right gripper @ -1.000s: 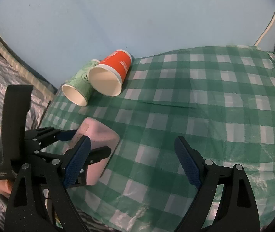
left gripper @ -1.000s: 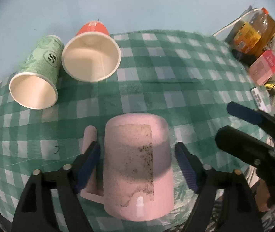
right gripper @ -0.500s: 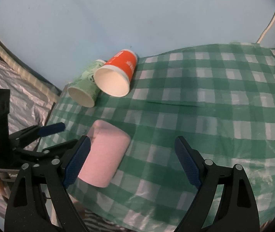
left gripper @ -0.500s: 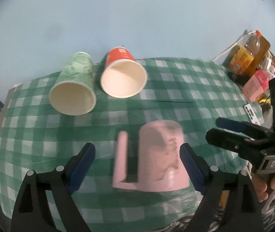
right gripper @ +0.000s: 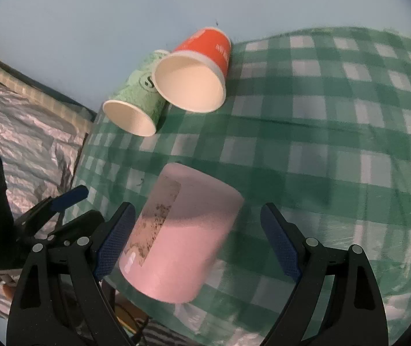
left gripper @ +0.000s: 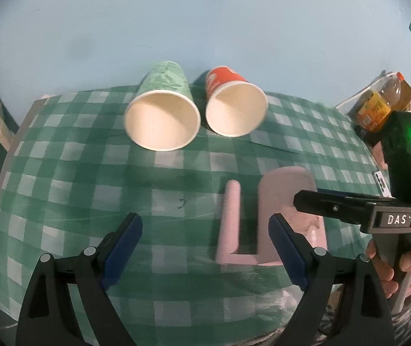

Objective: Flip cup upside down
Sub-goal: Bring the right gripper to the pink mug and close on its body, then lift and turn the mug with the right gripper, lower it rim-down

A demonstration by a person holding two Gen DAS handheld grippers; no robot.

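Now my left tongs (left gripper: 205, 246) have let go of the pink cup (right gripper: 181, 238) and moved back, spread wide with nothing between them. My right tongs (right gripper: 196, 238) have come close, spread wide around the cup but not squeezing it. It stands upside down on the green checked tabletop (right gripper: 335, 150), handle (left gripper: 228, 219) at 9 o'clock. At 12 o'clock lie a green paper cup (left gripper: 162, 115) and a red paper cup (left gripper: 234, 106), side by side.

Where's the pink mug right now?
The pink mug lies on the green checked tablecloth near its front edge, between the open fingers of the right hand-held gripper, nearer than the green cup and orange cup.
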